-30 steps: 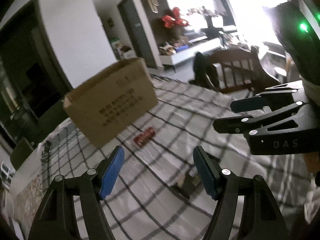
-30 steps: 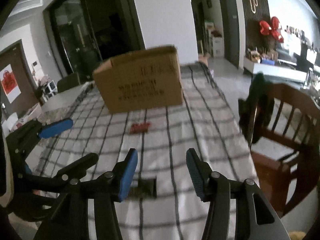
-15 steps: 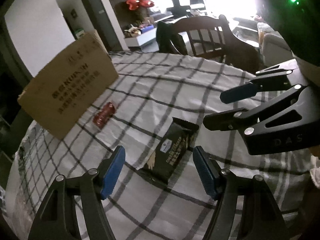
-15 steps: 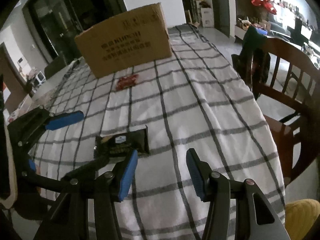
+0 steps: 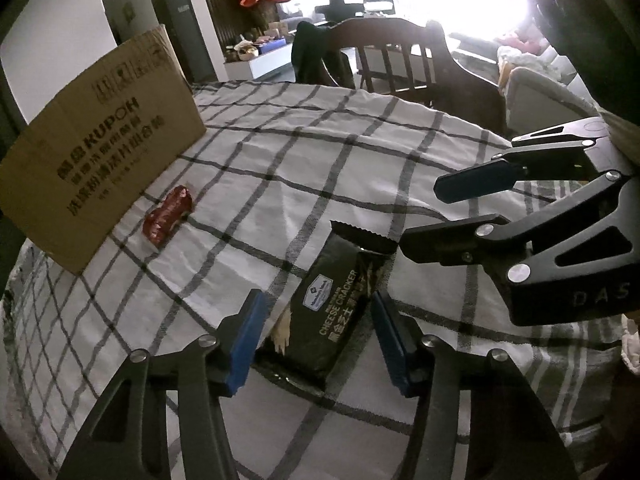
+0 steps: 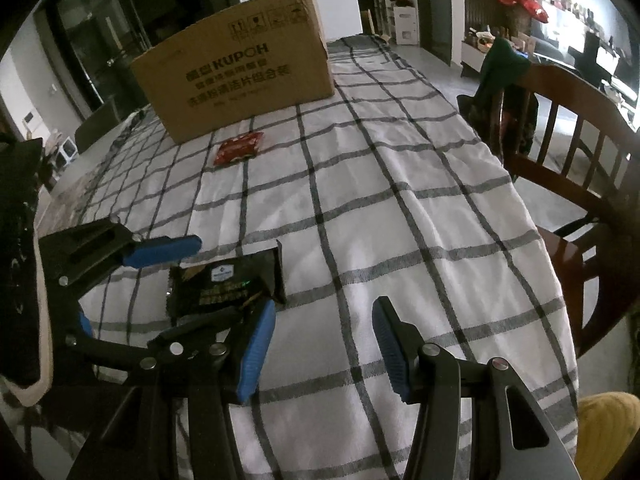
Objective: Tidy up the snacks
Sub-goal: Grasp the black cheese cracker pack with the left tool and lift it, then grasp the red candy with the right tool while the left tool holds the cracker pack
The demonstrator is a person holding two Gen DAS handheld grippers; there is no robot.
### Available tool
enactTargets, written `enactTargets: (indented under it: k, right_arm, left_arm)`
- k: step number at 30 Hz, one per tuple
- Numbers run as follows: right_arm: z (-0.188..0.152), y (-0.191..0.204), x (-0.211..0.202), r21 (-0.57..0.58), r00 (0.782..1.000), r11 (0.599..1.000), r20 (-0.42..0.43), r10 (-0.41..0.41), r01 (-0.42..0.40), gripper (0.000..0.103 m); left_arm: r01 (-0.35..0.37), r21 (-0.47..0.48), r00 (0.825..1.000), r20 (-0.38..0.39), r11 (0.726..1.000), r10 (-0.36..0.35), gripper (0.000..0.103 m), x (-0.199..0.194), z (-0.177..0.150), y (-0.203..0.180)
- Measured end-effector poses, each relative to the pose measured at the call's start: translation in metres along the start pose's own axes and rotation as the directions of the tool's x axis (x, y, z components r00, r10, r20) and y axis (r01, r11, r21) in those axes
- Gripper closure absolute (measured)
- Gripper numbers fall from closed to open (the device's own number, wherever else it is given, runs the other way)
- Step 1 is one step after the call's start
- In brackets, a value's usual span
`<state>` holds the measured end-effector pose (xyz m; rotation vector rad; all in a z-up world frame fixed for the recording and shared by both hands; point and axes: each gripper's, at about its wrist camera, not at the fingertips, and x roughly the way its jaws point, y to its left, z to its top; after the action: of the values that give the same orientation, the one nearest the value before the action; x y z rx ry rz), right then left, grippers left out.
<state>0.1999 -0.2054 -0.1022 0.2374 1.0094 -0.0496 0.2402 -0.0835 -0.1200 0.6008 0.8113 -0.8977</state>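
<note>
A black cheese cracker packet [image 5: 334, 300] lies flat on the checked tablecloth. My left gripper [image 5: 316, 336] is open, its blue pads either side of the packet's near end, not closed on it. The packet also shows in the right wrist view [image 6: 228, 280], between the left gripper's fingers [image 6: 164, 250]. My right gripper [image 6: 324, 354] is open and empty, just right of the packet; it shows in the left wrist view [image 5: 436, 208] beyond the packet. A small red snack packet [image 5: 168, 214] [image 6: 239, 147] lies farther off, in front of a brown cardboard box [image 5: 100, 148] [image 6: 240, 68].
The table carries a white cloth with a dark grid [image 6: 400, 208]. A wooden chair [image 6: 568, 128] with a dark green garment stands at the table's right side, also seen in the left wrist view [image 5: 400, 56]. The table edge runs close on the right.
Both grippers have come down and tilted toward the table. The black packet now lies between my left gripper's open fingers, much closer than before. Both grippers stay open.
</note>
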Motion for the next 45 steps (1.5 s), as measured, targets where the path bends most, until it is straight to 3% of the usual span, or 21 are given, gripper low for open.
enactTargets:
  k: [7,13,17,21,28,35,38,45]
  right_arm:
    - [0.001,0.000,0.001,0.000,1.000,1.000,-0.003,0.005,-0.005,0.052]
    - [0.001,-0.001,-0.001,-0.002,1.000,1.000,0.008,0.007,-0.007,0.052]
    - [0.002,-0.001,-0.006,-0.006,1.000,1.000,0.023,0.018,-0.018,0.052]
    - [0.004,-0.001,-0.013,-0.033,0.999,0.999,0.041,0.032,-0.031,0.051]
    - [0.020,0.003,-0.011,-0.118,0.993,0.987,0.027,0.112,-0.108,0.051]
    - [0.045,0.018,-0.003,-0.253,0.984,0.954,0.032,0.177,-0.163,0.051]
    - [0.060,0.025,0.002,-0.297,0.977,0.937,0.041,0.207,-0.186,0.051]
    - [0.094,0.042,0.022,-0.305,0.955,0.919,0.082,0.286,-0.250,0.051]
  left_arm:
    - [0.045,-0.063,0.999,0.003,0.997,-0.045,0.061,0.000,-0.002,0.003]
    - [0.031,-0.126,0.999,0.010,0.991,-0.030,0.065,-0.007,-0.004,0.002]
    - [-0.012,-0.187,1.000,0.025,0.982,0.017,0.066,-0.016,-0.007,-0.001]
    - [-0.052,-0.293,0.997,0.039,0.955,0.066,0.066,-0.028,-0.008,0.003]
    - [-0.153,-0.428,0.981,0.044,0.891,0.190,0.066,-0.045,-0.006,0.010]
    - [-0.226,-0.615,0.956,0.009,0.756,0.293,0.066,-0.054,-0.006,0.038]
    - [-0.257,-0.656,0.943,-0.008,0.710,0.334,0.067,-0.054,-0.006,0.049]
    - [-0.325,-0.686,0.913,-0.047,0.651,0.406,0.067,-0.053,-0.008,0.078]
